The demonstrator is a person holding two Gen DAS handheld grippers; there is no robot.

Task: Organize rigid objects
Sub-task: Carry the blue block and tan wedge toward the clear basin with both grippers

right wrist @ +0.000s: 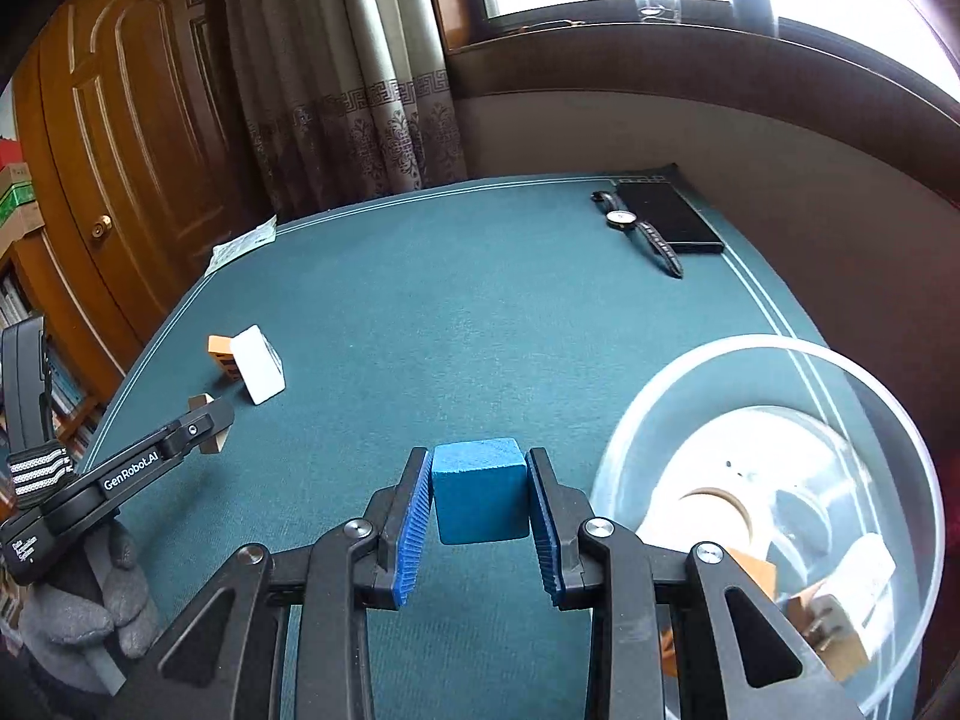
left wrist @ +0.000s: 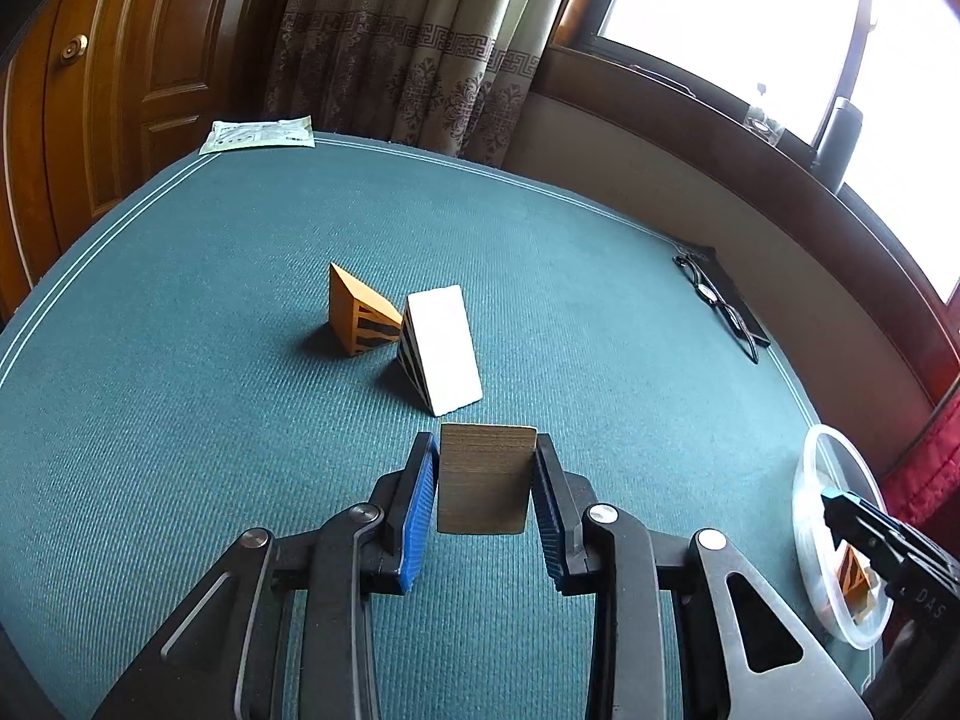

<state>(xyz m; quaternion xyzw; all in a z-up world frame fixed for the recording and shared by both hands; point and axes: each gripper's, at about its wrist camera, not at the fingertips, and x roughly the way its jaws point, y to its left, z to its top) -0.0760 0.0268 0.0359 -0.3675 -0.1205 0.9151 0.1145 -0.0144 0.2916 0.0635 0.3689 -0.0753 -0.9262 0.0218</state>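
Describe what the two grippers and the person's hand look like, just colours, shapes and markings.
Both the left gripper and the right gripper have black linkage arms with silver pivot bolts and blue ribbed pads. In the right wrist view, the left gripper's side reads "GenRobot.AI" in white. The hand wears a grey knit glove, with a black-and-white striped strap above it.

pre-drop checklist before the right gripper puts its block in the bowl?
1. Right gripper shut on blue cube: ok.
2. Left gripper shut on brown wooden block: ok.
3. Clear bowl beside right gripper, within view: ok.
4. Room in bowl among blocks already there: cannot tell.
5. Cube over the bowl: not ok, it is left of the rim.
6. Orange wedge and white wedge on green table, awaiting pickup: ok.
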